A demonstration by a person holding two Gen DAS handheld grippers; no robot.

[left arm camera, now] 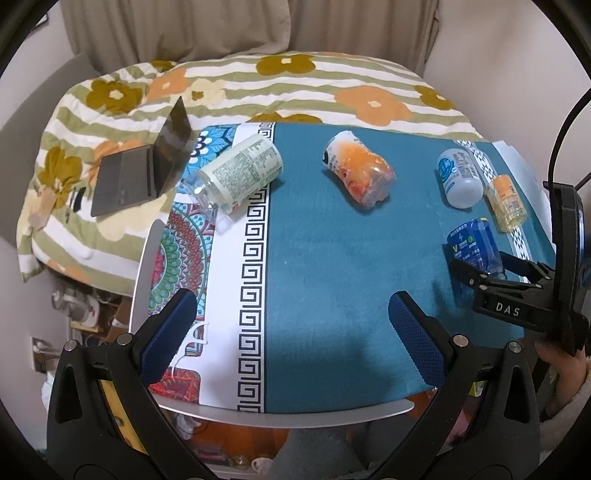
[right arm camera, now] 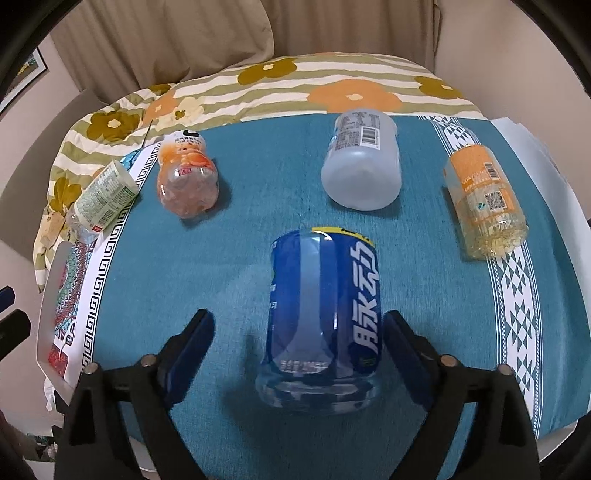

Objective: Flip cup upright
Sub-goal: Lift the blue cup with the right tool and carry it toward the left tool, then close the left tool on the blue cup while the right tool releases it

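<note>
Right claw (right arm camera: 297, 347) gapes wide around the lying blue cup (right arm camera: 321, 317), gripping nothing; left claw (left arm camera: 291, 332) hangs wide open, empty, over bare teal cloth (left arm camera: 332, 258) at lower centre.

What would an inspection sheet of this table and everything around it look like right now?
Surface: table under a teal cloth with patterned borders.
Job's things: five cut bottle cups lying on their sides: blue cup, white cup, yellow-orange cup, orange cup, green-label cup.
Clutter: open laptop on the bedding, off the table.
Grippers: right gripper open, jaws either side of the blue cup, contact not clear; left gripper open, holding nothing, over the near edge.
Cables: black cable rising from the right gripper.
Surroundings: flowered quilt behind the table, beige curtain beyond.
</note>
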